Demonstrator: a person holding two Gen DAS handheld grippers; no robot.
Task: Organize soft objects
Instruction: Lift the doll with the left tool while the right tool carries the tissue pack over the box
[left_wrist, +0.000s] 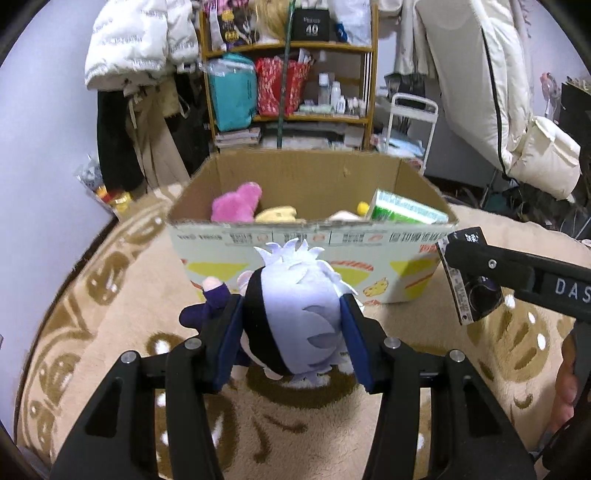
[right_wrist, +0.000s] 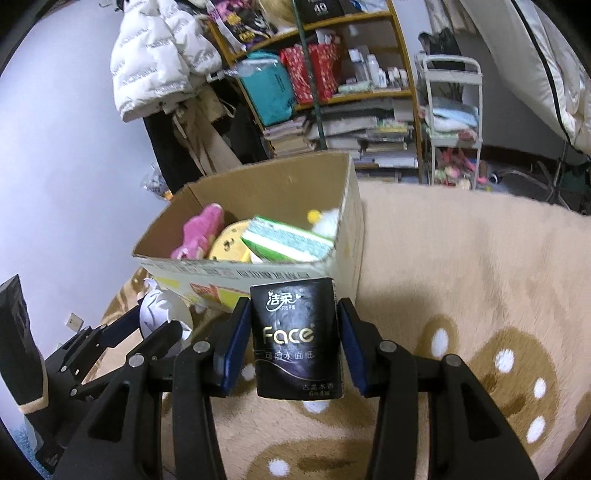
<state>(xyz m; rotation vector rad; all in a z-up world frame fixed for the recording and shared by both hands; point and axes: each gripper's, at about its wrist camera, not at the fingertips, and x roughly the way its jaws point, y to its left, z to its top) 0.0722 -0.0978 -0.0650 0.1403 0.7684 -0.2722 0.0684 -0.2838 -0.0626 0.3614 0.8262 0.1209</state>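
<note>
We held the plush doll (left_wrist: 295, 314) pinched by its head between the blue pads of our left gripper (left_wrist: 291, 339), raised above the rug (left_wrist: 110, 332) just near of the cardboard box (left_wrist: 310, 243). Our right gripper (right_wrist: 295, 339) was clamped on a black tissue pack (right_wrist: 295, 339). Only the right view looked down onto the pink toy (right_wrist: 199, 229) and green tissue pack (right_wrist: 284, 240) lying inside the box.

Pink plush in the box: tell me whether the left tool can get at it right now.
Probably not: the left tool is shut on the white-haired doll, so its jaws are full. The cardboard box stands open-topped, the pink plush exposed.
</note>
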